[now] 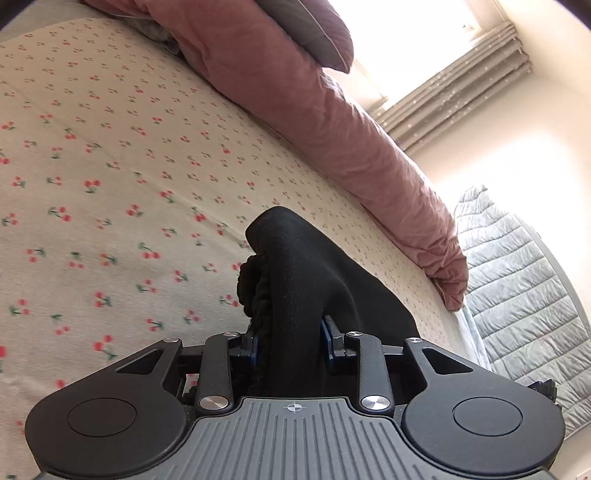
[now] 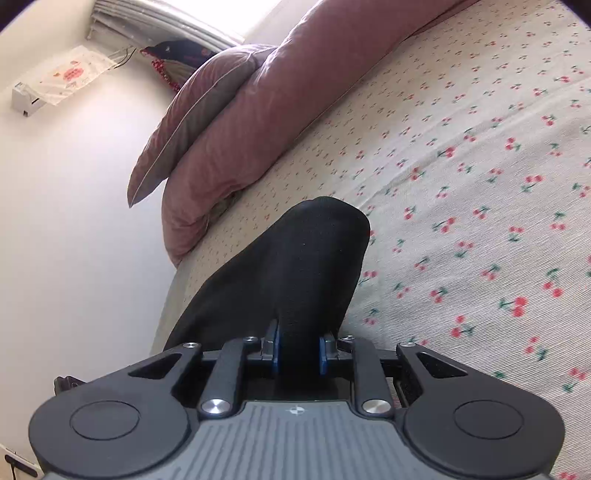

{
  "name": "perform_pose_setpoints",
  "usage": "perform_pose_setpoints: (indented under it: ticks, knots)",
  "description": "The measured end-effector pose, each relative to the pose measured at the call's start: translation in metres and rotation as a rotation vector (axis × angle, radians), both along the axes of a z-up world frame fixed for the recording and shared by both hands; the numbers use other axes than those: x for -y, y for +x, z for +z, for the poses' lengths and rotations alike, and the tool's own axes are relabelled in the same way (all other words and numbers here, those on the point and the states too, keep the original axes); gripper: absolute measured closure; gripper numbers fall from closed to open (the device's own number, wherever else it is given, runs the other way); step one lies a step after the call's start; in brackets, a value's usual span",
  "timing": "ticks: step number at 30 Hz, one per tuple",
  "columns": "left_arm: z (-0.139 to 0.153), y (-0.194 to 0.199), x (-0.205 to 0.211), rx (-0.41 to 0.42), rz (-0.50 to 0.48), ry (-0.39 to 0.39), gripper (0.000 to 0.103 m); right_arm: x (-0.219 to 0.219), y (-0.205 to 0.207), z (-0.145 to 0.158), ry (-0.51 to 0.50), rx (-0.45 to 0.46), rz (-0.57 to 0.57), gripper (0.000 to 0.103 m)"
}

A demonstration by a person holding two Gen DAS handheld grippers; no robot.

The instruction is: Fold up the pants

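The black pants point(image 1: 295, 266) are pinched in my left gripper point(image 1: 290, 343), whose blue-padded fingers are shut on a bunched part with a gathered elastic band to the left. The cloth rises ahead of the fingers and drapes off to the right, above the cherry-print bed sheet point(image 1: 110, 184). In the right wrist view my right gripper point(image 2: 299, 350) is shut on another part of the black pants point(image 2: 306, 258). That cloth stands up ahead of the fingers and hangs down to the left over the bed edge.
A rolled pink duvet point(image 1: 351, 147) with a pillow point(image 1: 314, 33) on it lies along the far side of the bed, also in the right wrist view point(image 2: 258, 110). A grey quilted cover point(image 1: 517, 295) is at the right. A bright window and wall are behind.
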State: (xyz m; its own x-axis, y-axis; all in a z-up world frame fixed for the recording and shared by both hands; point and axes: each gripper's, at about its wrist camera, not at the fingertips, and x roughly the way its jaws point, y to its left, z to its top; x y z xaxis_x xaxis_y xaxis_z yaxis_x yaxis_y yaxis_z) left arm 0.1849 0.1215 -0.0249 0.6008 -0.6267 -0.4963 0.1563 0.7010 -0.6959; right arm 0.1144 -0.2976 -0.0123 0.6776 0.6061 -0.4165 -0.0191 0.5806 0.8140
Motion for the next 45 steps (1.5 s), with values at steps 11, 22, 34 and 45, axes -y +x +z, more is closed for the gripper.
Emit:
perform_pose_setpoints:
  ticks: [11, 22, 34, 45]
  knots:
    - [-0.005, 0.047, 0.081, 0.052, -0.055, -0.070, 0.076, 0.072, 0.030, -0.001, -0.011, 0.141, -0.158, 0.082]
    - [-0.043, 0.084, 0.100, 0.142, 0.037, 0.090, 0.029, 0.089, 0.073, -0.052, -0.170, 0.078, -0.268, 0.054]
    - [0.023, 0.006, 0.118, 0.281, -0.064, 0.399, 0.030, 0.049, 0.017, 0.010, -0.444, 0.184, -0.164, 0.050]
    - [-0.005, -0.043, 0.107, 0.112, -0.102, 0.538, 0.029, 0.025, -0.038, -0.004, -0.620, 0.100, -0.013, 0.047]
